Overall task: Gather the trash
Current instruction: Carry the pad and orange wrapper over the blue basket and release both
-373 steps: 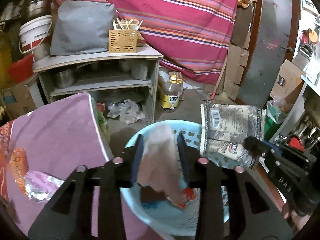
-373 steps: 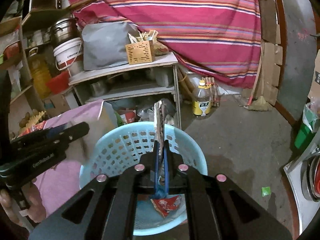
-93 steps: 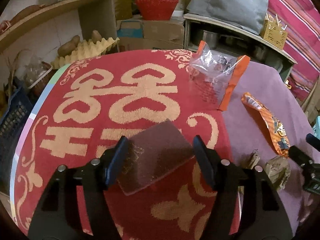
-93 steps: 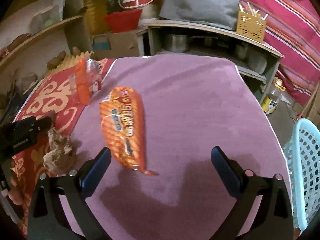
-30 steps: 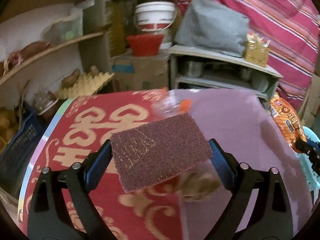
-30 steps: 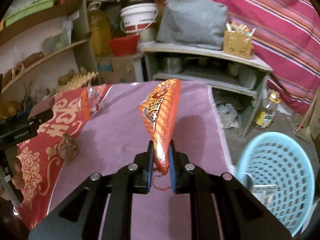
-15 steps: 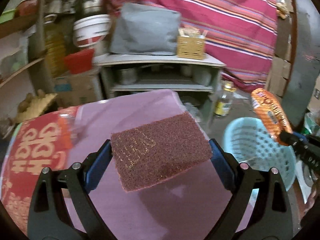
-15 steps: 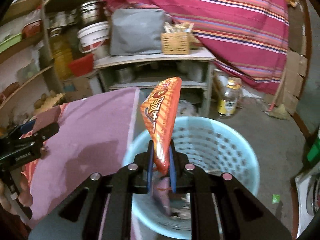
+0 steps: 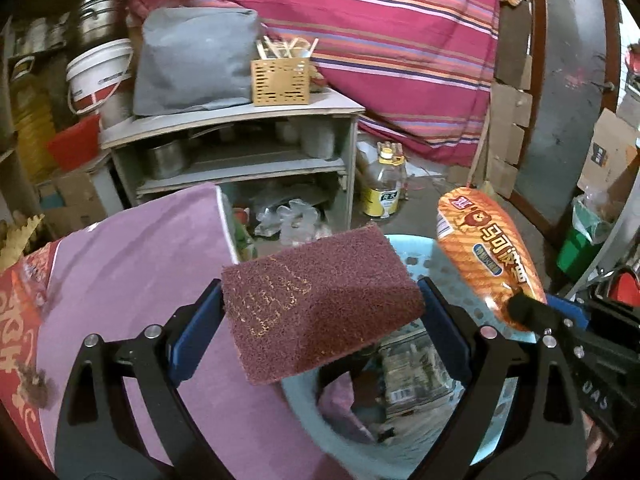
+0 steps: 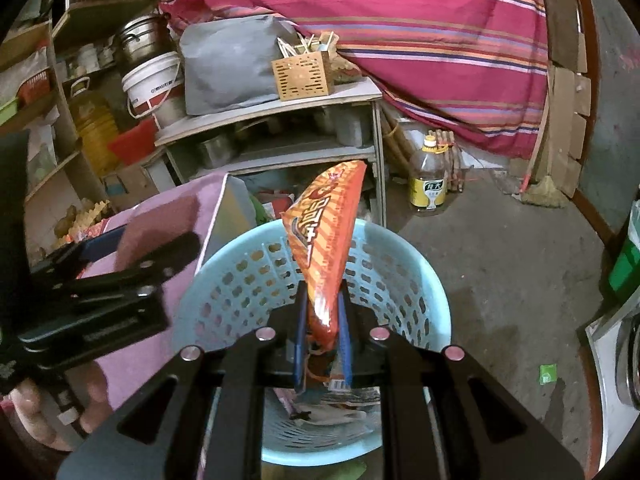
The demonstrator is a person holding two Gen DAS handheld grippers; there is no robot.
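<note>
Cluttered storage fills the background: a striped red cloth (image 10: pixel 420 20) hangs behind a grey shelf unit (image 10: pixel 280 120), with an oil bottle (image 10: pixel 430 184) standing on the concrete floor.

Closer in, the orange snack bag (image 10: pixel 326 248) stands upright in the right gripper (image 10: pixel 322 344), whose jaws are nearly closed and pinch the bag's lower end. It hangs directly above the pale blue basket (image 10: pixel 404 264), which already holds several wrappers at the bottom. A second ago this bag was above the purple tablecloth, with the basket off to the right; now the basket sits squarely beneath it. In my judgement the carry is done and only the release is left.

The maroon scouring pad (image 9: pixel 320 304) is clamped flat between the wide-set jaws of the left gripper (image 9: pixel 320 320), the blue pads pressing on its two short edges. It too has travelled: a second ago it was over the red patterned part of the table, and now it sits at the edge of the purple tablecloth (image 9: pixel 132 264), overlapping the basket (image 9: pixel 440 276) rim. From the left view the snack bag (image 9: pixel 488 256) shows to the right, above the basket.

A crumpled brown scrap (image 9: pixel 36 384) remains on the red cloth, so I judge at least one more trip is due.
</note>
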